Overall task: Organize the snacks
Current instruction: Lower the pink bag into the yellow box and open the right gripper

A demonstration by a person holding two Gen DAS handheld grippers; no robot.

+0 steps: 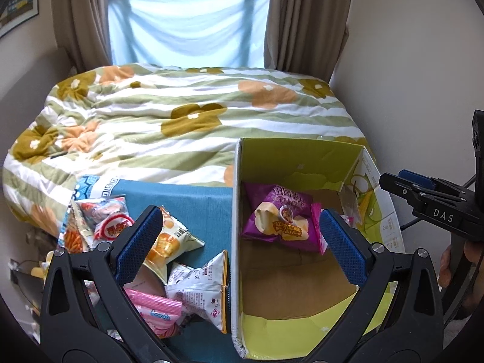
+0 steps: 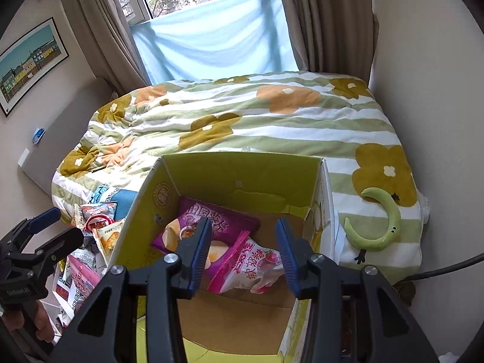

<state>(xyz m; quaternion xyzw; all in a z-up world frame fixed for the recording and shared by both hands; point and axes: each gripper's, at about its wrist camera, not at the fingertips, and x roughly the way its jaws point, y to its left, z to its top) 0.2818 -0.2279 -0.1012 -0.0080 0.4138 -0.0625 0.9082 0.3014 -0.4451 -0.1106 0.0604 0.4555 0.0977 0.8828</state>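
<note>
Overhead, both grippers hung above an open cardboard box (image 2: 169, 187) with a yellow-green lining, set at the foot of a bed with a flower-print duvet (image 1: 187, 115).

Right gripper (image 2: 245, 251): jaws parted, nothing pressed between the blue pads. No earlier frame to compare. Directly beneath the gap lay a pink-and-white strawberry candy bag (image 2: 251, 267), resting on the box floor and leaning against a purple potato chip bag (image 2: 211, 220) at its 10 o'clock. Whether a pad touched the candy bag could not be told.

Left gripper (image 1: 239, 239): jaws spread wide, empty, straddling the box's left wall. Its right finger stood over the box interior, its left finger over a teal cloth (image 1: 187, 199).

On that cloth, outside the box at 9 o'clock, a loose heap of snack packets (image 1: 169, 242): an orange-and-white pouch, a white-and-grey pouch, a pink packet, a red-labelled one.

A green crescent-shaped object (image 2: 378, 227) lay on the duvet at 3 o'clock of the box.

A hand (image 2: 39, 323) gripped the left tool's handle.
</note>
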